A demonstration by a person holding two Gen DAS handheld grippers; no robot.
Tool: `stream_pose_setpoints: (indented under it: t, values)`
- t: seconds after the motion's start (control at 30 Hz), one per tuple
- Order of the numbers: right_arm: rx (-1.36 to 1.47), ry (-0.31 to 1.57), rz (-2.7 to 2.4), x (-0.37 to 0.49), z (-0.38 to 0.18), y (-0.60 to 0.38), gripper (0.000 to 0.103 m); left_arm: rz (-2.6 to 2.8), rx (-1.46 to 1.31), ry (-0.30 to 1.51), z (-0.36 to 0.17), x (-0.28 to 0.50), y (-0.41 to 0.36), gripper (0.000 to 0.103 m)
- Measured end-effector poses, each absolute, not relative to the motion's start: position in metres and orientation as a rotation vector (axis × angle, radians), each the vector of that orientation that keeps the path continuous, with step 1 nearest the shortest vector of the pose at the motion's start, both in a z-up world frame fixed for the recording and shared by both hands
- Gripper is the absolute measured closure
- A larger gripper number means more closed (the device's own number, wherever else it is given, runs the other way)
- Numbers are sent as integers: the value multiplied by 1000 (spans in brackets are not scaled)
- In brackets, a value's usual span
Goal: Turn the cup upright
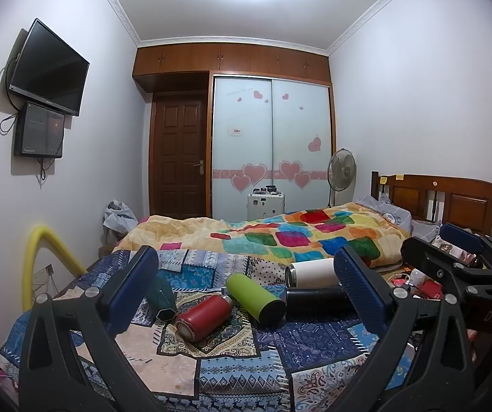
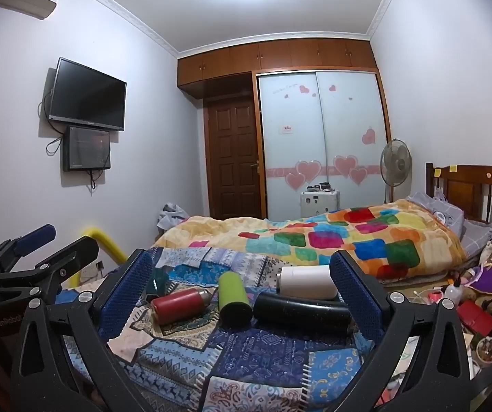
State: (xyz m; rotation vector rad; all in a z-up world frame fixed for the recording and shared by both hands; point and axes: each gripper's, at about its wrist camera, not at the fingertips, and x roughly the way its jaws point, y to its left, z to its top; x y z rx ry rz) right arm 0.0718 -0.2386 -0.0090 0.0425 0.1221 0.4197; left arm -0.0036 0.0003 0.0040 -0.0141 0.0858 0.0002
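Open left tongs (image 1: 246, 288) above toppled cups (image 1: 254, 298).

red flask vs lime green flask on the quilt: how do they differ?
Colour: the red metal flask is glossy red; the lime green cylindrical flask is matte green with a black end.
Shape: the red flask narrows to a neck at its far end; the green flask is a straight cylinder.
Pose: in the left wrist view the red flask angles up-right, the green flask up-left, so their far ends nearly meet.
Shared: both lie on their sides on the patchwork quilt, ungripped.
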Motion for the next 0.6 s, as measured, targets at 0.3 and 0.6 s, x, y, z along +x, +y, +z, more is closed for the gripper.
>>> stream_pose_setpoints:
  t: [0.3,0.6]
  values:
    - [43,121,419,72,-9,-239,0,0,-15,84,4,-4,0,0]
    - [44,120,420,72,-9,-239,0,2,-13,82,4,-4,-1,0]
